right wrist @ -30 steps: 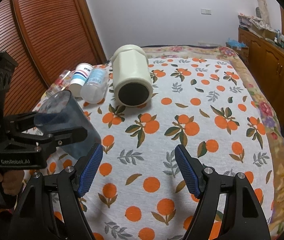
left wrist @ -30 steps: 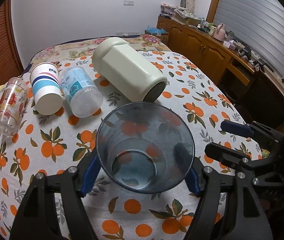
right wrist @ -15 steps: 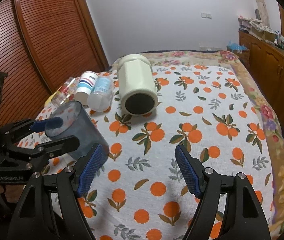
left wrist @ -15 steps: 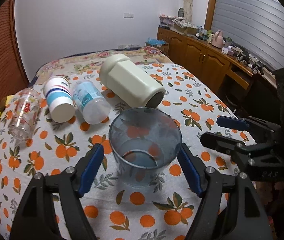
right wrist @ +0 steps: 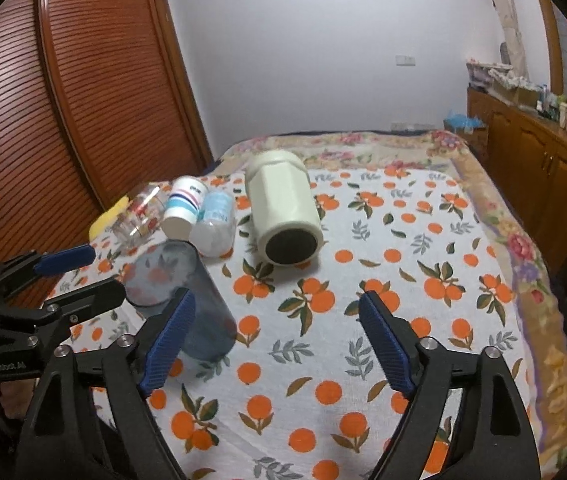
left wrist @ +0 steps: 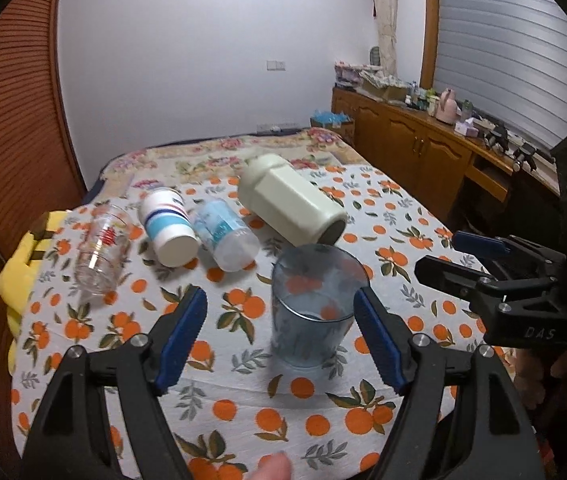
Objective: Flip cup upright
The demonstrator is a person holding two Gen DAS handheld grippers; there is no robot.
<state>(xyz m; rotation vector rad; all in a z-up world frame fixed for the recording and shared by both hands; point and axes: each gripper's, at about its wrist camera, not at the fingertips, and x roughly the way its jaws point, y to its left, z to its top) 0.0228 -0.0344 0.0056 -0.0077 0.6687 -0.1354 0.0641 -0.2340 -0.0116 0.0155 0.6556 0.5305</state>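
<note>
A translucent blue-grey cup (left wrist: 315, 304) stands upright, mouth up, on the orange-print tablecloth (left wrist: 243, 384). It also shows in the right wrist view (right wrist: 187, 300). My left gripper (left wrist: 281, 334) is open and drawn back from the cup, which stands free just beyond its right finger. My right gripper (right wrist: 277, 338) is open and empty, with the cup beside its left finger. It also shows in the left wrist view (left wrist: 455, 256).
Several cups lie on their sides further back: a clear printed glass (left wrist: 101, 250), a white striped cup (left wrist: 167, 226), a pale blue plastic cup (left wrist: 225, 236) and a large cream jug (left wrist: 293, 204). A yellow cloth (left wrist: 23, 264) hangs at the left edge. Wooden cabinets (left wrist: 423, 152) stand on the right.
My left gripper opened, let go of the blue-grey cup and drew back and up. The cup now stands by itself on the cloth. My right gripper also rose and drew back.
</note>
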